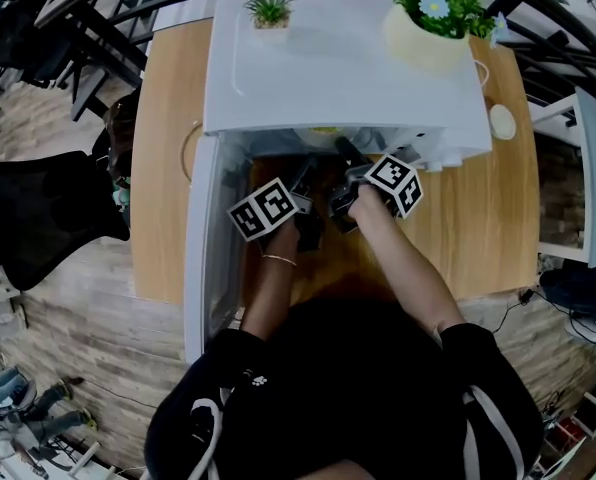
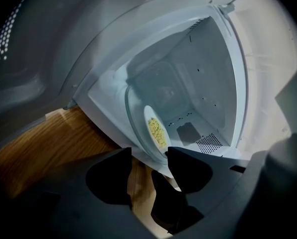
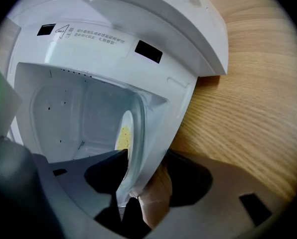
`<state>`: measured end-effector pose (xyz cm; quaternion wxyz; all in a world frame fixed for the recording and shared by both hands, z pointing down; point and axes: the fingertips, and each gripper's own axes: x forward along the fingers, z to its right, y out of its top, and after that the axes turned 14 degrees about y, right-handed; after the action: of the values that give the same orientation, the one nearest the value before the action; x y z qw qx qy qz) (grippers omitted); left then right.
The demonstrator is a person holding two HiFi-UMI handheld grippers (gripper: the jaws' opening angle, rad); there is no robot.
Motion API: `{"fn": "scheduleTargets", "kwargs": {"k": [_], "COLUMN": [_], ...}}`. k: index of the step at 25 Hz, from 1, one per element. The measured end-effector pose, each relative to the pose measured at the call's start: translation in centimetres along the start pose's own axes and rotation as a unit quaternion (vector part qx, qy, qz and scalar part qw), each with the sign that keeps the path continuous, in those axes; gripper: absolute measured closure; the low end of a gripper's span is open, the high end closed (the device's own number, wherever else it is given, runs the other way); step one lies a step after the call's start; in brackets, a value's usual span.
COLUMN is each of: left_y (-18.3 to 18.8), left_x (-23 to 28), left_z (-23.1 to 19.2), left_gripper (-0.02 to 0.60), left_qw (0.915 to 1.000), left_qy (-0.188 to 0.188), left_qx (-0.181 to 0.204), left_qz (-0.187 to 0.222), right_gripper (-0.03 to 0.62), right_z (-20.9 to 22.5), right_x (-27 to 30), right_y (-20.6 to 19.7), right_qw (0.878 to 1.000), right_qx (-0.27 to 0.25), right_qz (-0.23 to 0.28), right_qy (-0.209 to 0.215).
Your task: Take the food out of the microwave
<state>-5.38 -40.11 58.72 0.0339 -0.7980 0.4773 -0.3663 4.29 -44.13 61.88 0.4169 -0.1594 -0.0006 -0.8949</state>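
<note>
A white plate of yellow food (image 2: 156, 132) rests on the glass turntable (image 2: 136, 114) inside the open white microwave (image 1: 328, 68). My left gripper (image 2: 149, 152) is open just outside the cavity's front lip, with the plate right beyond its tips. The right gripper view shows the plate (image 3: 122, 133) edge-on. My right gripper (image 3: 146, 156) is open and straddles the microwave's front frame (image 3: 161, 128), with one jaw inside the cavity by the plate and the other outside. In the head view both marker cubes sit at the opening, and the jaws are hidden inside.
The microwave door (image 1: 203, 248) hangs open on the left. The oven stands on a wooden table (image 1: 483, 238). A small potted plant (image 1: 270, 10) and a flower pot (image 1: 438, 18) sit on its top. A black chair (image 1: 38, 218) stands at the left.
</note>
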Motion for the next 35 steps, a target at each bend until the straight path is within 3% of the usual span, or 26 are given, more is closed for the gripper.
{"fn": "scheduleTargets", "kwargs": {"k": [4,13,25,26,28,35], "left_y": [-0.3,-1.0,-1.9,-2.1,-2.3,-3.2], "left_x": [0.1,0.3,1.0,1.0,0.8,-0.2], "left_z": [0.3,1.0,1.4,1.5,1.6,2.4], "left_gripper": [0.376,0.376,0.377,0.386,0.489,0.51], "left_qw": [1.0,0.9998,0.9996,0.9995,0.9993,0.9988], "left_qy": [-0.003,-0.012,-0.016,-0.017,-0.02,-0.03], "left_qx": [0.002,0.003,-0.005,-0.009,-0.017,-0.02], "left_qz": [-0.003,-0.014,-0.024,-0.026,-0.027,-0.033], "right_gripper": [0.373,0.557,0.582,0.582,0.583,0.58], "right_z": [-0.1,-1.5,-2.0,-2.0,-2.0,-1.9], "right_x": [-0.4,-1.5,-3.6,-3.8,-4.1,-5.5], "right_y": [-0.3,-0.7,-1.0,-1.0,-1.1,-1.3], "right_qw": [1.0,0.999,0.997,0.997,0.997,0.996], "right_qx": [0.005,-0.01,0.036,0.038,0.041,0.053], "right_qz": [-0.003,-0.013,-0.014,-0.015,-0.015,-0.01], "right_qy": [0.005,0.028,0.061,0.063,0.065,0.071]}}
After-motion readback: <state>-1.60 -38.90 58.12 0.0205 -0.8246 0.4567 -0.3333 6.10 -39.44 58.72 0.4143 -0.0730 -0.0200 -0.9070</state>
